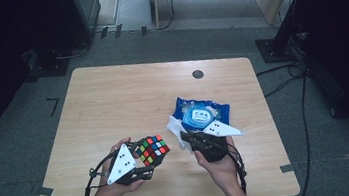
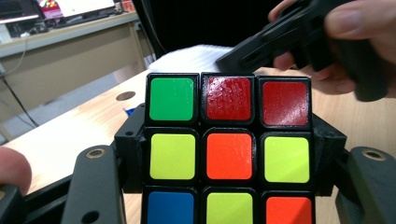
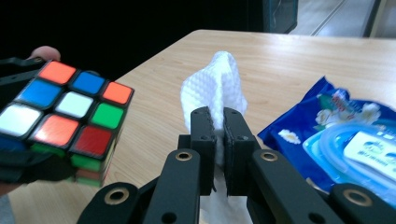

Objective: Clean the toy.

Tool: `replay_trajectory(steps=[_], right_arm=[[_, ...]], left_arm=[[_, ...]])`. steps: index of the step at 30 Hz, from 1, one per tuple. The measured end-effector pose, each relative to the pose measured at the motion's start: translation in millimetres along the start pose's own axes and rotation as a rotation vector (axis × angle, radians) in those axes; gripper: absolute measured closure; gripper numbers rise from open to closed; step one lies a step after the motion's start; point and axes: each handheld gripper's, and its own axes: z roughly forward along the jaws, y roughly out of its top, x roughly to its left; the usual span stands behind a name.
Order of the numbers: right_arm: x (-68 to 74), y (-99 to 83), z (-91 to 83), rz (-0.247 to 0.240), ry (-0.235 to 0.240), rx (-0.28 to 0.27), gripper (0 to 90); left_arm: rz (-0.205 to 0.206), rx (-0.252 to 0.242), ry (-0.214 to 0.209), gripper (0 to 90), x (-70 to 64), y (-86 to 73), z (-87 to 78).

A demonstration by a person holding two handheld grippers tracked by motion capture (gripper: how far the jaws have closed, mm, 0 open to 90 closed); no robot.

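Near the worktop's (image 1: 112, 100) front edge, the left hand-held gripper (image 1: 143, 165) is clamping a puzzle cube (image 1: 151, 149) while the right hand-held gripper (image 3: 218, 135) is pinching a white wipe (image 3: 217, 91) beside the blue wipe packet (image 1: 202, 114). Wiping the cube's faces seems next, needing the wipe brought into contact.

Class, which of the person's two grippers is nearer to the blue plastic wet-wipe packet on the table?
Right. The right gripper, shut on a white wipe, sits beside the blue plastic wet-wipe packet; the left gripper, clamping the multicoloured puzzle cube, is farther off.
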Motion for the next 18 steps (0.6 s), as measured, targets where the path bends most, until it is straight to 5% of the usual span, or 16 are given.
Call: replay_trajectory(steps=[4,7,11,18], right_arm=[[-0.9,-7.6,8.4,-0.029,-0.039,0.065,85.4],[-9.0,-24.0,23.6,-0.116,-0.158,0.144,85.4],[-32.0,-41.3,33.2,-0.041,-0.174,0.201,85.4],[-45.2,-57.9,45.4,-0.044,-0.205,0.275,81.8]], left_arm=[[-0.019,0.004,0.024,34.3,6.1,-1.7,-1.8],[-0.033,-0.006,0.04,34.3,11.3,-1.7,-4.8],[-0.055,-0.007,0.055,34.3,18.1,-4.4,-6.5],[-0.08,-0.011,0.065,34.3,25.2,-6.9,-7.6]])
